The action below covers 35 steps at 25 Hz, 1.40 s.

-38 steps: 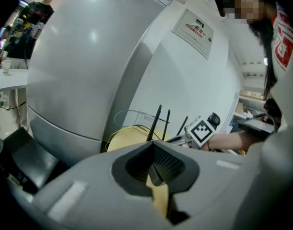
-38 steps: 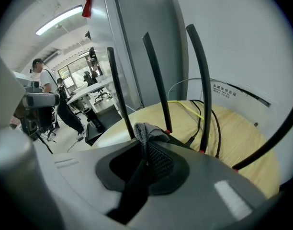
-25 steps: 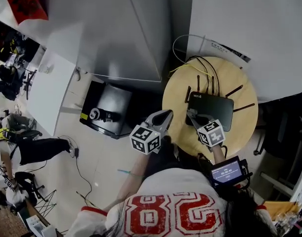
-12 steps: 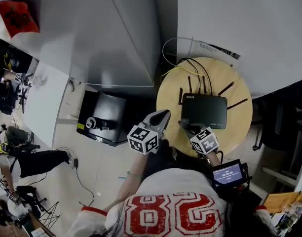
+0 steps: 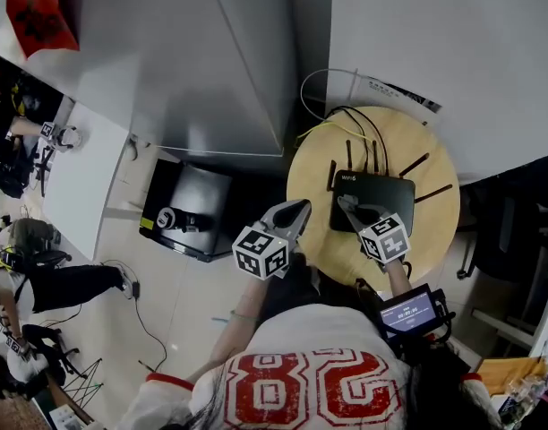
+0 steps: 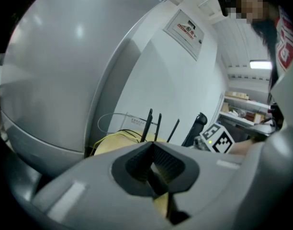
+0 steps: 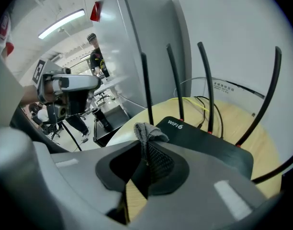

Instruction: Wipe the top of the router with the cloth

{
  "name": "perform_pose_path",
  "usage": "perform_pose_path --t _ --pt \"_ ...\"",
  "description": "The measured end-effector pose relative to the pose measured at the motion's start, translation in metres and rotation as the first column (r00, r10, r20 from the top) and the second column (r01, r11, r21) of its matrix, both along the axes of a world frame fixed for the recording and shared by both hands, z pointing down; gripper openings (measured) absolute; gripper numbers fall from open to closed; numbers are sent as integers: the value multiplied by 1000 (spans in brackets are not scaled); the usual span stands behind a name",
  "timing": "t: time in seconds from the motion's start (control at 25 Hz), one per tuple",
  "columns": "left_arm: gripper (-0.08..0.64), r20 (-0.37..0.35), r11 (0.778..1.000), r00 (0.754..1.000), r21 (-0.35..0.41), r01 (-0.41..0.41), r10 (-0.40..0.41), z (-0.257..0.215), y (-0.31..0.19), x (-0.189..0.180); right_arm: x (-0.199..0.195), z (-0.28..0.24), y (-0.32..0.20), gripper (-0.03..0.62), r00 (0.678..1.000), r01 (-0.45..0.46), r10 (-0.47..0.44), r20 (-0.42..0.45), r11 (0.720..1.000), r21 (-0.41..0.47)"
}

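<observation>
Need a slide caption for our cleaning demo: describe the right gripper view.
Right gripper, fingers shut on a grey cloth, poised over the black router on a round wooden table.

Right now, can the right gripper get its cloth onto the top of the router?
Probably yes. The right gripper, shut on the cloth, sits at the near corner of the router with nothing between them; the antennas rise farther back.

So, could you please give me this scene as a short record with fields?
surface: round wooden table
router: black, antennas up, on the table
cloth: grey, pinched in the right claw
right claw: shut on cloth, above the router's near-left part; contact unclear
left claw: shut, empty, at the table's left edge
</observation>
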State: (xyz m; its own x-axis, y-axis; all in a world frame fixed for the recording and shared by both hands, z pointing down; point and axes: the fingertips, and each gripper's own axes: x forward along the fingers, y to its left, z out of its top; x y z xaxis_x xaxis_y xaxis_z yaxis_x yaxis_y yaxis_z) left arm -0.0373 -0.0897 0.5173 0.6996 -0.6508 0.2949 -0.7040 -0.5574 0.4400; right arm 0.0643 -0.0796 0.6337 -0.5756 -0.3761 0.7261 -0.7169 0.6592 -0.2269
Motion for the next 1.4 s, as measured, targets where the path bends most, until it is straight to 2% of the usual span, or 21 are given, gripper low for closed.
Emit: perform_pose_path --t 0.28,0.52,0.88,1.4 --pt "2 19 999 999 -7 36 -36 0 4 -10 34 -3 -56 40 998 -37 39 -46 998 48" --pt "2 30 998 998 -15 62 -62 2 8 -18 43 3 -82 40 996 -27 31 -82 998 49" --pt "2 30 998 998 -15 59 -59 0 7 -13 33 16 -53 40 997 -8 8 -71 1000 0" --pt "2 18 999 999 -1 -34 34 -2 7 19 34 16 12 40 998 -59 58 -18 998 -29"
